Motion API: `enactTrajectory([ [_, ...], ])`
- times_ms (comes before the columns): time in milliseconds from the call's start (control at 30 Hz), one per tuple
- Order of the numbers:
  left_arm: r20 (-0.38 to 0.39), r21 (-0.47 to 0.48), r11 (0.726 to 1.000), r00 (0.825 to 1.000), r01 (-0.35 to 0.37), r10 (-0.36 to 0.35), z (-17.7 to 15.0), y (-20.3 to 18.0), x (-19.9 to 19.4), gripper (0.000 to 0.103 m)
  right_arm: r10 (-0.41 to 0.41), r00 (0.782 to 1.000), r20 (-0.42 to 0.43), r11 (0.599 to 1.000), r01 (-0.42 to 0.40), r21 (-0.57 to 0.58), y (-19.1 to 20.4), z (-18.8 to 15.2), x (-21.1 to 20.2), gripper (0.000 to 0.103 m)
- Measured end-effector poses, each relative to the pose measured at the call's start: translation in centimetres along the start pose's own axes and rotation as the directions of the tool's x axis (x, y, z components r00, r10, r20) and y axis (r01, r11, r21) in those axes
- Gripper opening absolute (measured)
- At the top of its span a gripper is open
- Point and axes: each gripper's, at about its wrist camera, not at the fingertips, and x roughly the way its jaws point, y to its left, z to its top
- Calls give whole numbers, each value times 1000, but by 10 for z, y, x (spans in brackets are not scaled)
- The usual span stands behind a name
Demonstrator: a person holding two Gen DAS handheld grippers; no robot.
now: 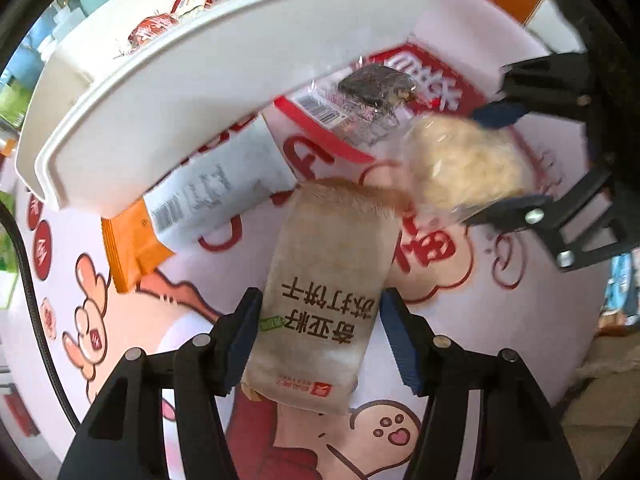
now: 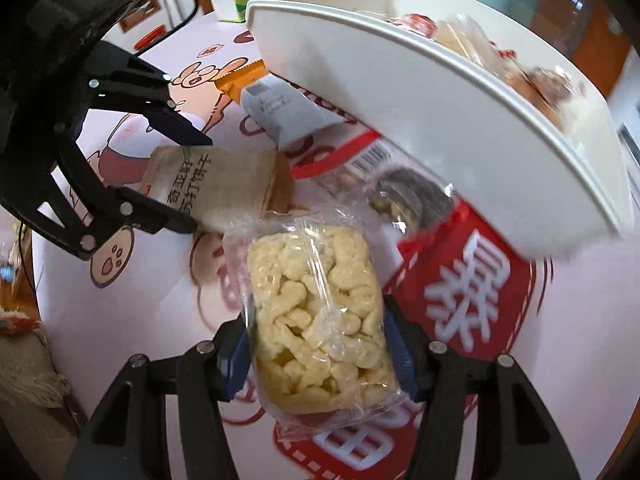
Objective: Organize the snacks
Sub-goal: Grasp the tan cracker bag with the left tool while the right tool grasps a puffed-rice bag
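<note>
A beige cracker packet (image 1: 320, 304) with dark lettering sits between the blue pads of my left gripper (image 1: 320, 336), and both pads press on its sides. My right gripper (image 2: 318, 354) is shut on a clear packet of pale puffed snacks (image 2: 316, 316). Each gripper also shows in the other view: the left gripper (image 2: 192, 180) on the cracker packet (image 2: 224, 188), the right gripper (image 1: 480, 164) on the puffed snacks (image 1: 464, 160). The two held packets are close together above the table. A white tray (image 1: 160, 92) with several snacks in it stands just beyond them.
On the cartoon-print tablecloth (image 1: 120, 320) lie an orange and white packet (image 1: 200, 200), a clear-wrapped dark snack (image 1: 372, 88) and a large red and white packet (image 2: 472, 280), partly under the white tray (image 2: 440, 120). A green tissue box (image 2: 240, 0) stands at the back.
</note>
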Motion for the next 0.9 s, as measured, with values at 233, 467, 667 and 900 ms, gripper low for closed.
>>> enactTrajectory([
  [233,35,-149,988,999,-36,41,-10,-12,-8,56,-19,1000,20,994,17,104,7,-25,-12,58],
  [467,62,-371,928,997,-28,54,-47,-33,-42,55,-21,996,83,982,5,187,22,-44,-45,58],
  [667,182,-469,883,976,-23,122,-66,-43,-115,55,-55,983,173,975,15,223,23,-54,-102,58],
  [900,351,-463,886,913,-24,208,-21,-34,-205,55,-126,936,330,963,35,268,4,-13,-175,58],
])
